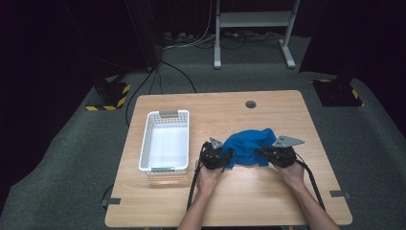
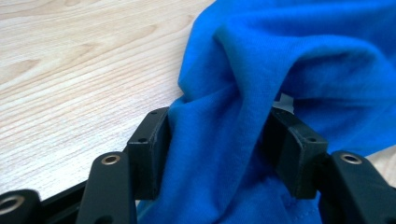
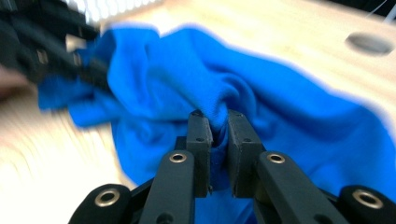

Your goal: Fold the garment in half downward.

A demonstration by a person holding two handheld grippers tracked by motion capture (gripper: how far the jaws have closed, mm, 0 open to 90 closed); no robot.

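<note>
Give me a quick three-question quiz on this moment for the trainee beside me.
1. True or false: the white basket holds the blue cloth.
2. Which gripper's jaws stand wider apart? A) left gripper B) right gripper
3. Fill in: the basket sits to the cloth's ____ in the high view.

Key: 1. False; the cloth lies on the table, and the basket looks empty. 2. A; the left gripper's jaws straddle a thick fold, the right's pinch a thin one. 3. Left.

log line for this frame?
left gripper: open around blue cloth | right gripper: shut on blue cloth | white basket: empty, left of cloth
</note>
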